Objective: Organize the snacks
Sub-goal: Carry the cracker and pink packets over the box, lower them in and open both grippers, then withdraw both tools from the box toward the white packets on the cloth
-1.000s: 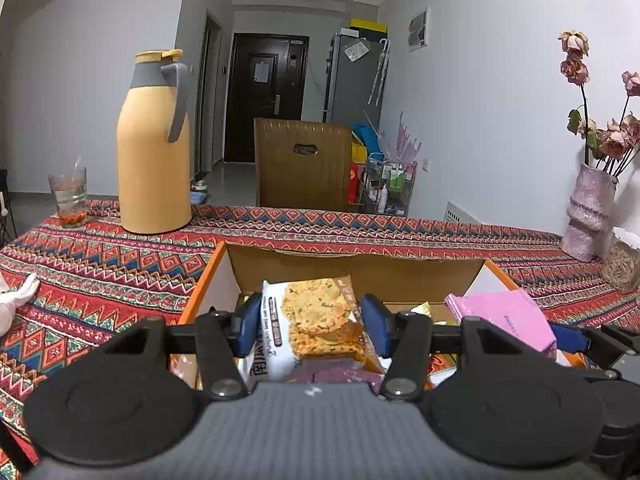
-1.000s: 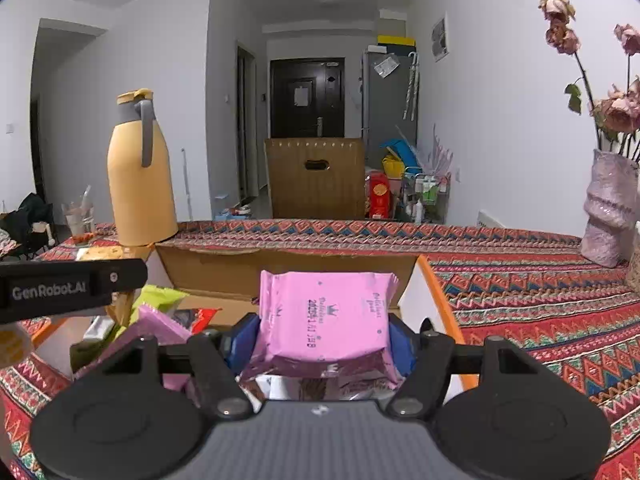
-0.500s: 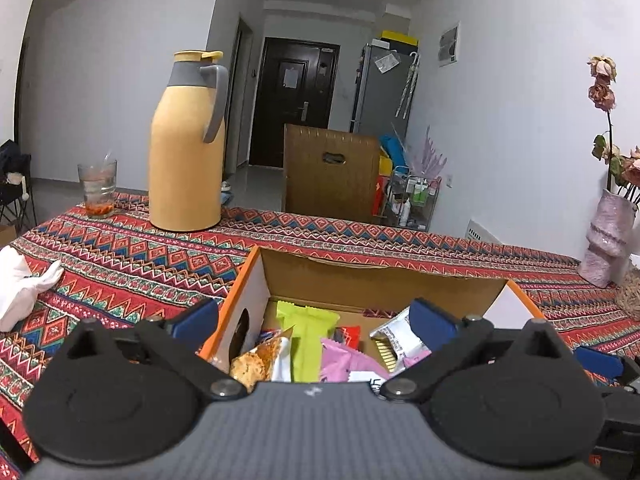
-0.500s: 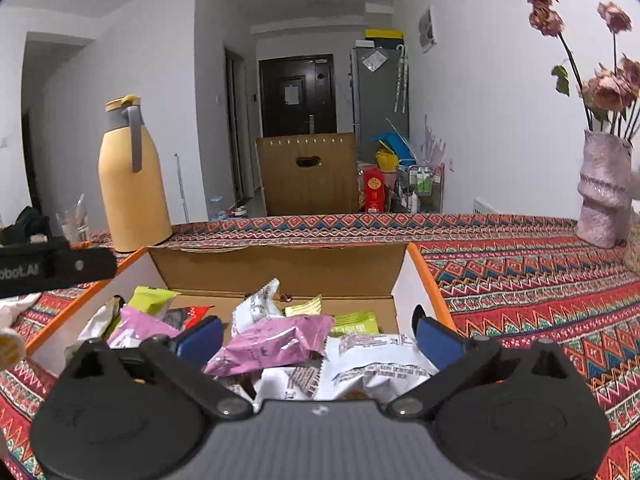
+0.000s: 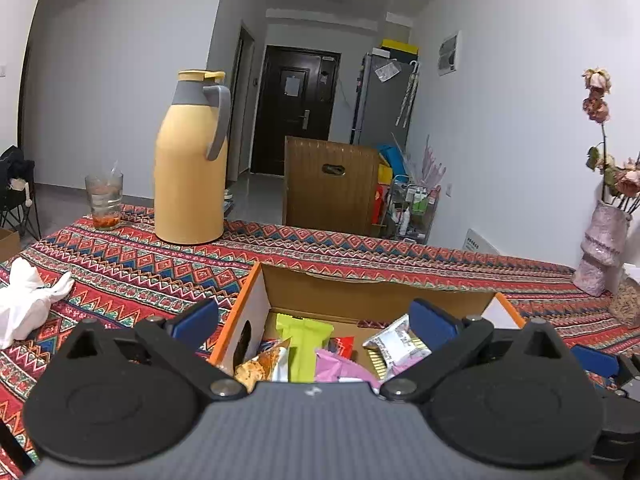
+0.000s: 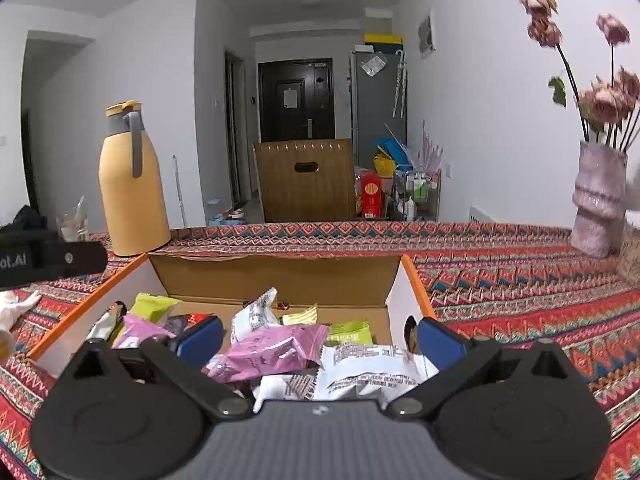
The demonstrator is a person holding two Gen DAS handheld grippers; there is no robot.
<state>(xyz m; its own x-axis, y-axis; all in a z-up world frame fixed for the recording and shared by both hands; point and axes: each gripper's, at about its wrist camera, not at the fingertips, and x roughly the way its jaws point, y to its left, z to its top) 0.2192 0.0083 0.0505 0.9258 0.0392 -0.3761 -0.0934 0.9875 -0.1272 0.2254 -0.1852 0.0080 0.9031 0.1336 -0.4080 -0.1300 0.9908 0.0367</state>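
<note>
An open cardboard box (image 5: 372, 296) with orange edges holds several snack packets. In the left wrist view I see a green packet (image 5: 304, 340), a pink one (image 5: 340, 366) and a white one (image 5: 394, 344). My left gripper (image 5: 314, 322) hangs above the box's left end, open and holding nothing. In the right wrist view a pink packet (image 6: 272, 352) and a white printed packet (image 6: 372, 364) lie on the pile inside the box (image 6: 276, 276). Above them my right gripper (image 6: 320, 340) is open with nothing between its pads.
A yellow thermos jug (image 5: 190, 160) and a glass (image 5: 104, 200) stand at the far left of the patterned tablecloth. A white cloth (image 5: 28, 300) lies at the left. A pink vase (image 6: 598, 200) of dried flowers stands at the right. A wooden chair (image 5: 330, 184) is behind the table.
Both grippers opened. The cracker packet left the left jaws and the pink packet left the right jaws; both now lie in the box. The left gripper rose a little.
</note>
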